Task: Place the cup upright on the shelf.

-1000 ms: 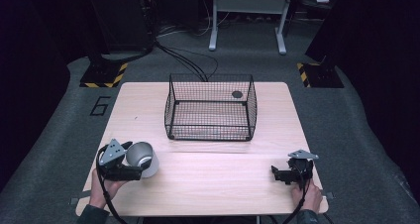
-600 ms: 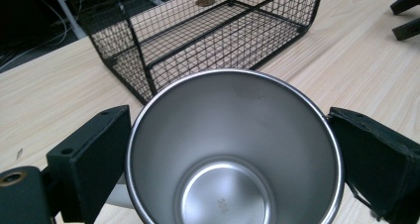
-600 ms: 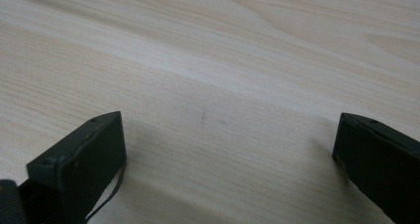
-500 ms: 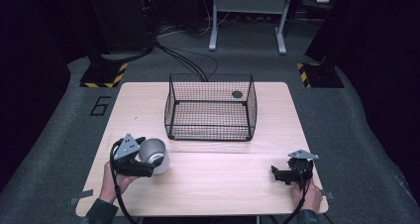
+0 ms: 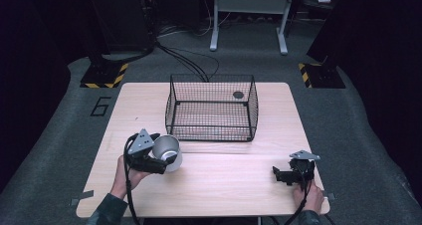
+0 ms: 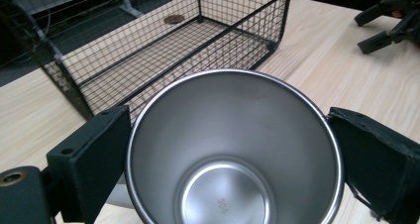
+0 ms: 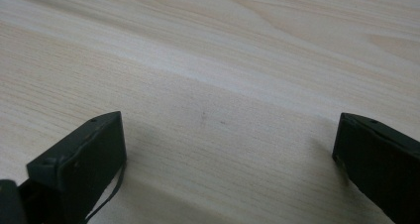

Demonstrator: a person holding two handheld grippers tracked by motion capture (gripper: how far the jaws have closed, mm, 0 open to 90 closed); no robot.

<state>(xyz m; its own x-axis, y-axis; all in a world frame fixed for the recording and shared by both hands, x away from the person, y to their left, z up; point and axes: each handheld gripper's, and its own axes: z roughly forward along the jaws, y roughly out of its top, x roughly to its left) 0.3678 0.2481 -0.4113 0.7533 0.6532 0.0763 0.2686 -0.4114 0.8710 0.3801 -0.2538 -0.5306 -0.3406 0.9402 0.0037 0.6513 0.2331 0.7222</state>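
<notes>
At the near left of the worktop (image 5: 219, 185), the left tongs (image 5: 166, 160) are gripping a steel cup (image 5: 166, 150), jaws pressing on its outer wall from either side just below the rim; the left gripper view is looking straight down into the empty cup (image 6: 233, 154), its polished bottom showing a small stamped mark. The cup is sitting just short of the wire basket (image 5: 211, 108), near its front left corner, tilting with its mouth toward the camera; whether it is resting on the wood or being carried clear of it, I cannot tell. The basket is standing at mid-worktop, open-topped, with a small dark disc (image 5: 238, 94) lying at its far right corner. At the near right, the right tongs (image 5: 283, 175) are lying low over bare wood, jaws spread wide and holding nothing. Judging by looks, the cup is light, rigid and thin-walled, and the smooth metal is likely slippery, so a squeeze across the widest part near the rim seems the soundest hold; a loose grip could let it rotate or slide out.
</notes>
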